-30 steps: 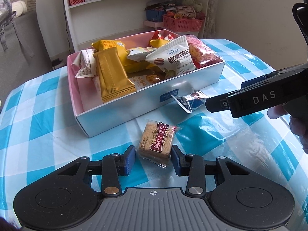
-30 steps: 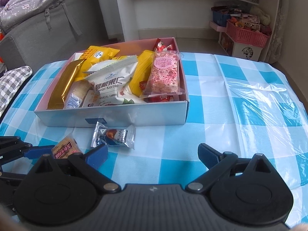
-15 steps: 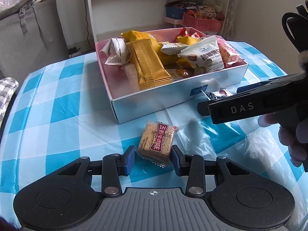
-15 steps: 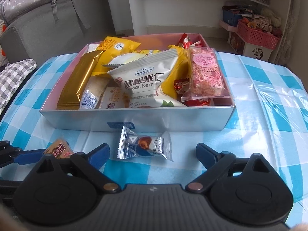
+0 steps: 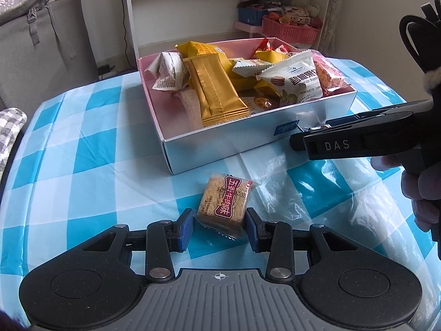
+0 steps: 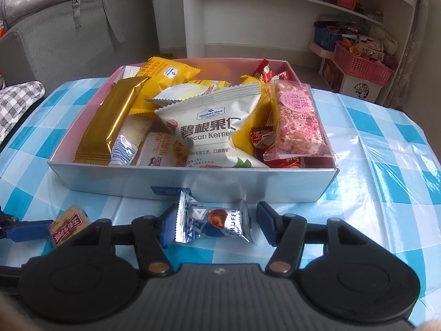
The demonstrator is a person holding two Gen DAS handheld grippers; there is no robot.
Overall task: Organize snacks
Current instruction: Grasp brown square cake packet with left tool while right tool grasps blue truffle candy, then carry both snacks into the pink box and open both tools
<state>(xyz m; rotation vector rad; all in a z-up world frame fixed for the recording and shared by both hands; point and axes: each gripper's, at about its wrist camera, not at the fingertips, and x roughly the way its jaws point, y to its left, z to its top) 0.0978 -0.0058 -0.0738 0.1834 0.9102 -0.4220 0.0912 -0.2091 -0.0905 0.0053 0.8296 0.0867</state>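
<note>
On the blue-checked worktop (image 5: 82,149), near the snack box (image 6: 248,184), the left gripper (image 5: 219,227) is clamped on a beef-flavoured cracker packet (image 5: 224,204) while the right gripper (image 6: 215,227) jaws are closing round a truffle chocolate (image 6: 215,222); next, both likely lift into the box.

soft daylight, glare on the tablecloth (image 5: 325,182), fisheye-bent dark corners.

A home living room: a grey fabric sofa (image 6: 55,38) beside a white shelving unit (image 6: 275,8) holding pink plastic baskets (image 6: 361,64), and a blue-and-white checked plastic tablecloth (image 5: 82,165) over the counter.
</note>
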